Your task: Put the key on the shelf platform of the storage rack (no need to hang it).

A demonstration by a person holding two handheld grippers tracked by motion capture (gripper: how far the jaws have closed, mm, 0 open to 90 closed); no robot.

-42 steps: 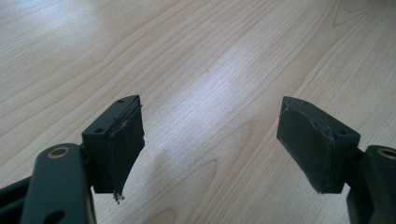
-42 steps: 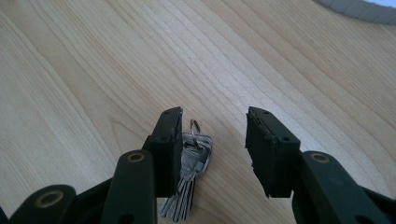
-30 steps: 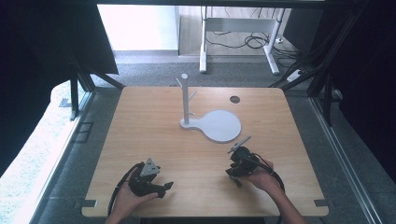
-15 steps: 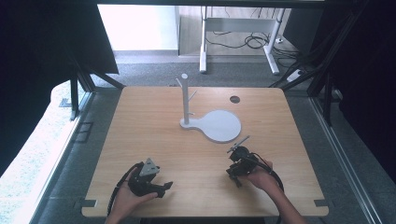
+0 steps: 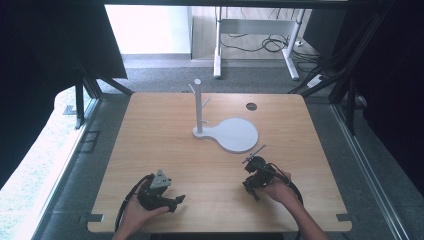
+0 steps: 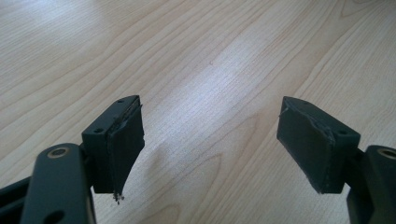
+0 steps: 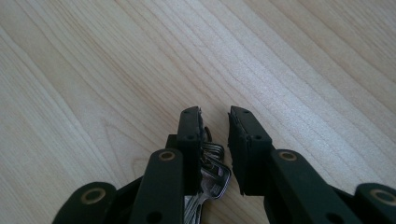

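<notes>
A bunch of keys on a ring lies on the wooden table between the jaws of my right gripper. The jaws have just been closing and stand narrowly apart; the keys rest against the left pad, with a slit of table still showing beside the right pad. In the high view the right gripper sits at the table's front right, held by a hand. My left gripper stands wide open over bare wood with nothing between its pads; in the high view this left gripper is at the front left.
A white stand, an upright post with pegs on a round base plate, stands at the table's middle back. A dark cable hole lies behind it. Black frame struts flank the table.
Both hands have kept their places on the table. At this size no change in the right gripper's jaws is visible in the high view.
</notes>
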